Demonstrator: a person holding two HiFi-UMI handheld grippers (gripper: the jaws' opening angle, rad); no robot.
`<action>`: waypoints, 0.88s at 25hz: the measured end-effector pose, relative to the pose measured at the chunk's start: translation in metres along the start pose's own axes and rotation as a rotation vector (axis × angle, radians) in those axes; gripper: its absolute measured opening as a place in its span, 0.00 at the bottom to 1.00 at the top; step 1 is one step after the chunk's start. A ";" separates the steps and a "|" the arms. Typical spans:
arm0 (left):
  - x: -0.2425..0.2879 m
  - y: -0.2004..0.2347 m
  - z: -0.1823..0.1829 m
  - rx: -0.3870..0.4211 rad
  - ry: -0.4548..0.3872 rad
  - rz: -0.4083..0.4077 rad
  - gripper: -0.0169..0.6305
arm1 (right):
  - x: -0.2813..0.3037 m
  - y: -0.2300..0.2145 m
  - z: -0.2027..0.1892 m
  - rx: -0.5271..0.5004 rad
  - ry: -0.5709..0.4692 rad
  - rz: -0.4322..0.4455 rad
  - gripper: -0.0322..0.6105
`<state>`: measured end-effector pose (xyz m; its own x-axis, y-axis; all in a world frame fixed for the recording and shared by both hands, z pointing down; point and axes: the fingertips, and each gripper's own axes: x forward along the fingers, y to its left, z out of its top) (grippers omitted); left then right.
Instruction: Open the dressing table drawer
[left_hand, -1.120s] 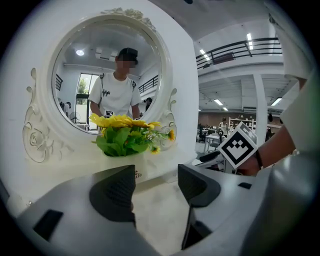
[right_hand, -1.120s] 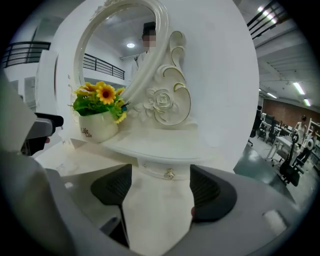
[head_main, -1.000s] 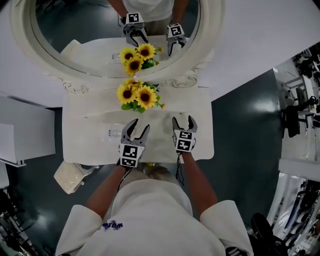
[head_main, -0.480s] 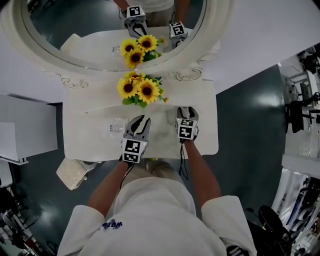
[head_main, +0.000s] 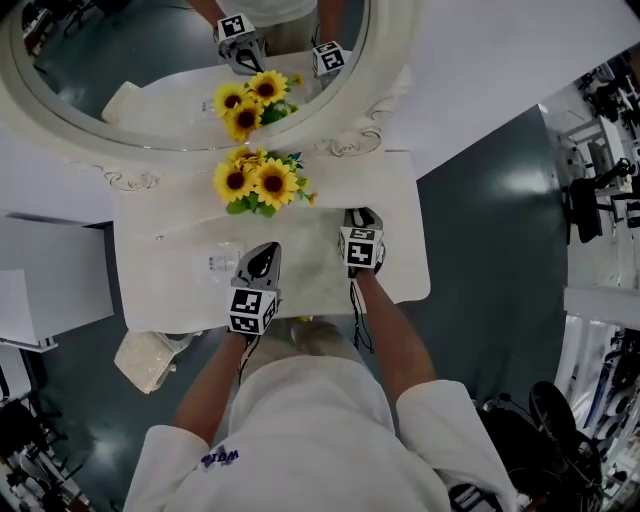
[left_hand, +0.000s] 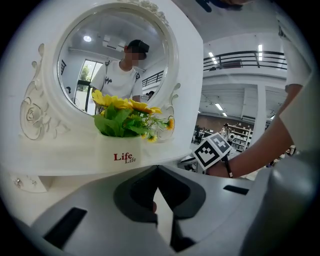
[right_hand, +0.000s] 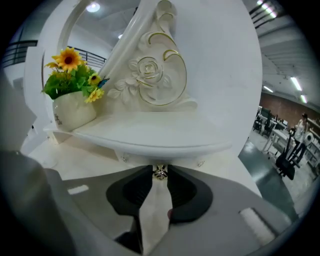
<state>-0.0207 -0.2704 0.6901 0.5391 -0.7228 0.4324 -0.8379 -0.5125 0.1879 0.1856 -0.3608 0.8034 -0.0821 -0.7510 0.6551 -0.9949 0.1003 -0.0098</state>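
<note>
Brass knob (right_hand: 160, 173) at twelve o'clock, tip-pinched by right gripper's (right_hand: 160, 171) closing fingers (right_hand: 187, 191), may slip when pulled; left gripper's (left_hand: 157, 167) fingers (left_hand: 134, 196) are pressed together, empty.

We are in a big open work hall: past the dressing table (head_main: 400, 230), a balcony railing (left_hand: 240, 59) at two o'clock in the left gripper view, strip lights (right_hand: 295, 82) and office chairs (right_hand: 287, 155) near three o'clock in the right gripper view
</note>
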 end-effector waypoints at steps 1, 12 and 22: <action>0.000 -0.002 -0.001 0.003 0.001 -0.003 0.04 | 0.000 0.001 -0.001 -0.005 0.002 -0.003 0.21; 0.001 -0.010 -0.016 -0.013 0.044 -0.016 0.04 | -0.002 0.003 0.000 -0.027 0.014 -0.014 0.21; -0.004 -0.014 -0.021 -0.036 0.055 0.007 0.04 | 0.000 0.002 -0.001 -0.071 0.025 -0.020 0.21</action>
<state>-0.0129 -0.2505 0.7044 0.5282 -0.6996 0.4812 -0.8449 -0.4896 0.2155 0.1833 -0.3599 0.8039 -0.0603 -0.7369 0.6733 -0.9896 0.1325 0.0564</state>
